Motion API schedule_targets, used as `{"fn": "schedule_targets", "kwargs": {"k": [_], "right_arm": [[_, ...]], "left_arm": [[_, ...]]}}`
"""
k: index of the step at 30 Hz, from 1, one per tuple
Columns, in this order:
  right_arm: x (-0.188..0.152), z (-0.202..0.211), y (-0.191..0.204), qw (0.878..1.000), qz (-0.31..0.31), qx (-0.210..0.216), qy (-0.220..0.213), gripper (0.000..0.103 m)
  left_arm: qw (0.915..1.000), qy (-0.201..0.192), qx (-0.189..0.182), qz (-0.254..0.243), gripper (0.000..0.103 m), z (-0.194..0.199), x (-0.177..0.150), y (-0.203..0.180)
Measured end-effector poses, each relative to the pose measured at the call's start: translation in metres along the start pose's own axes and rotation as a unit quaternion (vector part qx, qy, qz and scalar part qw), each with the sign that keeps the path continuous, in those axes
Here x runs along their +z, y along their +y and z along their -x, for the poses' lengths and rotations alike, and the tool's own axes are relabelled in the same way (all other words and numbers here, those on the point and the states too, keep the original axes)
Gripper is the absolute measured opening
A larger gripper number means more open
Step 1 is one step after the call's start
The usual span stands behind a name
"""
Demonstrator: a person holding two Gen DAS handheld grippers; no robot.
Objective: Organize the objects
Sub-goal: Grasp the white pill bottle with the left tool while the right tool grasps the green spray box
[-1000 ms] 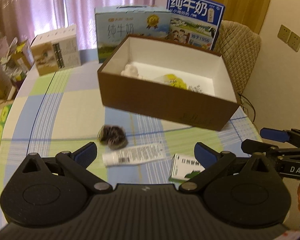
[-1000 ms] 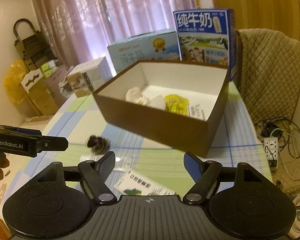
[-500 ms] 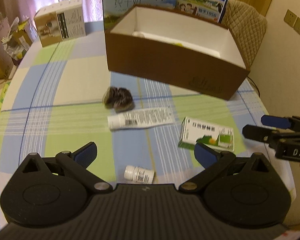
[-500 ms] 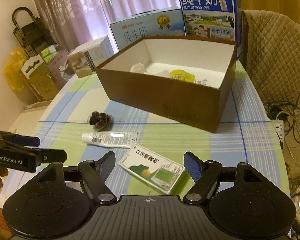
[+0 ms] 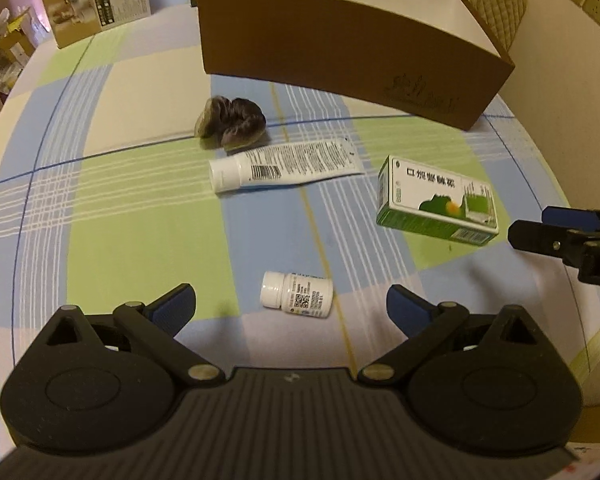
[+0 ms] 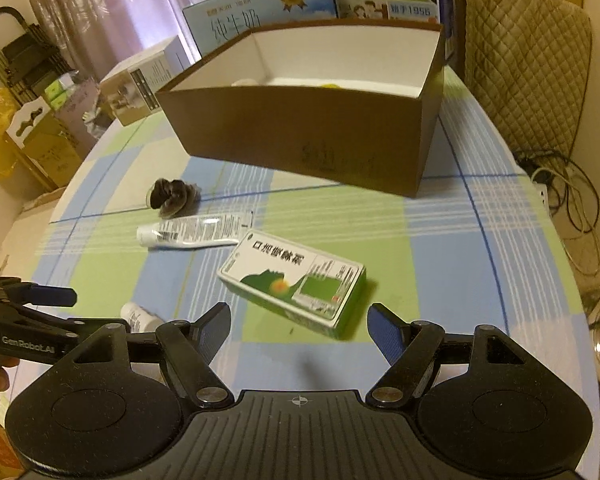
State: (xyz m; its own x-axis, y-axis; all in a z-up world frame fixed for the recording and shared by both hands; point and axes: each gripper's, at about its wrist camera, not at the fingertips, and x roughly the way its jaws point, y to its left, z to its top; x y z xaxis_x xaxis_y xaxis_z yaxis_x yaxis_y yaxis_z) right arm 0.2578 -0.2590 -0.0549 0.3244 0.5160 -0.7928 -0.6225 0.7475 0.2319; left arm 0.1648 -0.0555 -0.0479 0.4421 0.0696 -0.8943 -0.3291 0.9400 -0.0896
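1. Scene: plaid tablecloth (image 5: 140, 240) w/ four loose items in front of an open brown cardboard box (image 5: 352, 52). Box sat at the far side; some items were already inside (pale + yellow bits in right wrist view, too small to ID).
2. Loose items: small white pill bottle (image 5: 297, 294) lying on its side, nearest; white tube (image 5: 286, 165) lying flat, mid-table; dark crumpled lump (image 5: 232, 122) just beyond the tube's cap end, close to the box front; green/white medicine carton (image 6: 294, 282) lying flat to the right.
3. Left gripper (image 5: 290, 306): fingers spread wide, nothing held, low over the table w/ the pill bottle lying between the blue fingertips (image 5: 174, 304), not touching either.
4. Right gripper (image 6: 300, 326): also spread apart, empty, lined up on the near end of the medicine carton; carton just ahead of the tips, no contact visible.
5. Step, my read: approach/pre-grasp. Each gripper looked aimed at its own item, nothing picked yet.
6. Next move prob. needs: ease fwd + down so the tips straddle the target, close across the narrow side, lift, carry over the box wall, release inside.
7. Bottle may roll when pinched, so centre it first.
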Motion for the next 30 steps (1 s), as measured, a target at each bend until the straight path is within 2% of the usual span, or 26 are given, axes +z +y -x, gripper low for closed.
{"fn": "schedule_targets", "kwargs": {"k": [13, 20, 25, 27, 30], "right_arm": [[-0.012, -0.005, 0.008, 0.999, -0.027, -0.021, 0.017, 0.073], [-0.017, -0.002, 0.005, 0.998, -0.044, -0.035, 0.017, 0.073], [-0.019, -0.002, 0.004, 0.998, -0.053, -0.040, 0.019, 0.073], [-0.019, -0.002, 0.004, 0.998, -0.054, -0.040, 0.020, 0.073], [-0.019, -0.004, 0.003, 0.997, -0.056, -0.042, 0.021, 0.073]], "left_arm": [[0.9989, 0.017, -0.011, -0.043, 0.096, -0.022, -0.001, 0.002], [0.9973, 0.021, -0.014, -0.069, 0.090, -0.032, 0.001, -0.001], [0.9959, 0.029, -0.013, -0.084, 0.081, -0.041, 0.001, -0.003], [0.9956, 0.031, -0.012, -0.087, 0.071, -0.044, 0.001, -0.004], [0.9955, 0.034, -0.012, -0.087, 0.066, -0.047, 0.002, -0.003]]}}
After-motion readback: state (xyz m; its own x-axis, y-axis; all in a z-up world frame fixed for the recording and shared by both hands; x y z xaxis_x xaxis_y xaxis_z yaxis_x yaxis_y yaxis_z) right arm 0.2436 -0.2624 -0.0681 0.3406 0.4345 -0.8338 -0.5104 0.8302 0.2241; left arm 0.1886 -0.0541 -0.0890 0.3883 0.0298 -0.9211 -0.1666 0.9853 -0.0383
